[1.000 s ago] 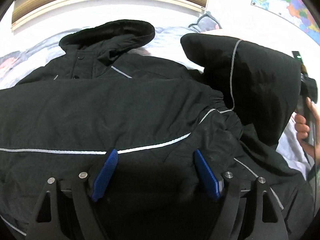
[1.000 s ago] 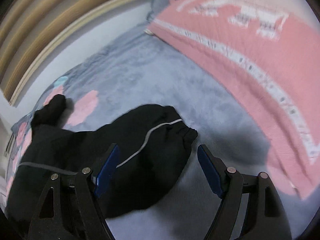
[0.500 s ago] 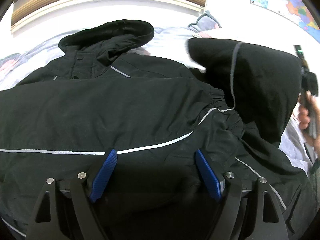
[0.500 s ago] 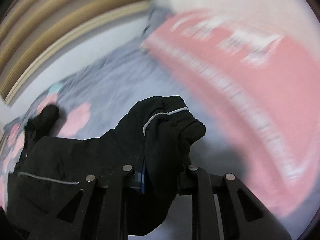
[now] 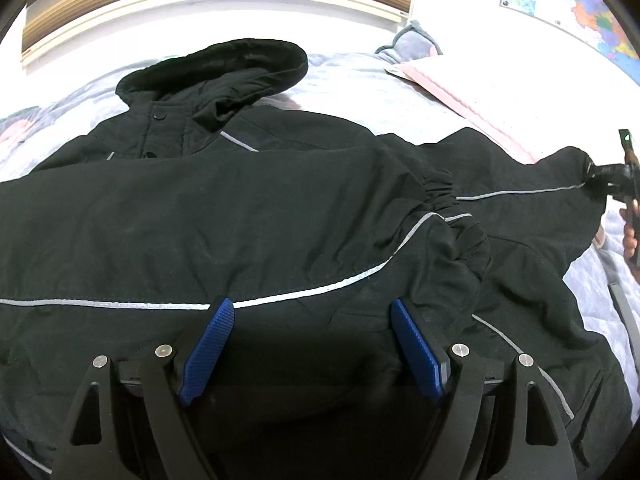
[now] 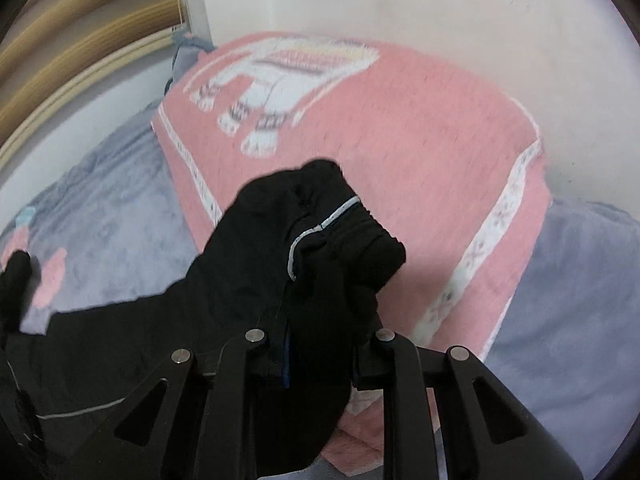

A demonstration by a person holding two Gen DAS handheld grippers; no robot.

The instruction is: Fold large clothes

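Observation:
A black hooded jacket (image 5: 280, 220) with thin grey piping lies on the bed, its hood (image 5: 224, 68) at the far side. One sleeve lies folded across the body, ending in a gathered cuff (image 5: 452, 208). My left gripper (image 5: 310, 308) rests over the jacket's lower part, open, its blue pads (image 5: 208, 344) apart on the cloth. The other sleeve (image 5: 520, 192) is stretched out to the right. My right gripper (image 6: 320, 320) is shut on that sleeve near its cuff (image 6: 344, 232), held above the bed. It also shows as the right gripper (image 5: 618, 184) at the edge of the left wrist view.
A pink blanket (image 6: 400, 140) with a white elephant pattern lies behind the held sleeve. The grey-blue bed cover (image 6: 100, 220) spreads around it. A wall map (image 5: 568, 4) hangs at the upper right. A person's hand (image 5: 630, 236) holds the right gripper.
My right gripper closed on the sleeve and carried it to the right over the pink blanket. The sleeve, raised before, now stretches out lower. The left gripper stayed still.

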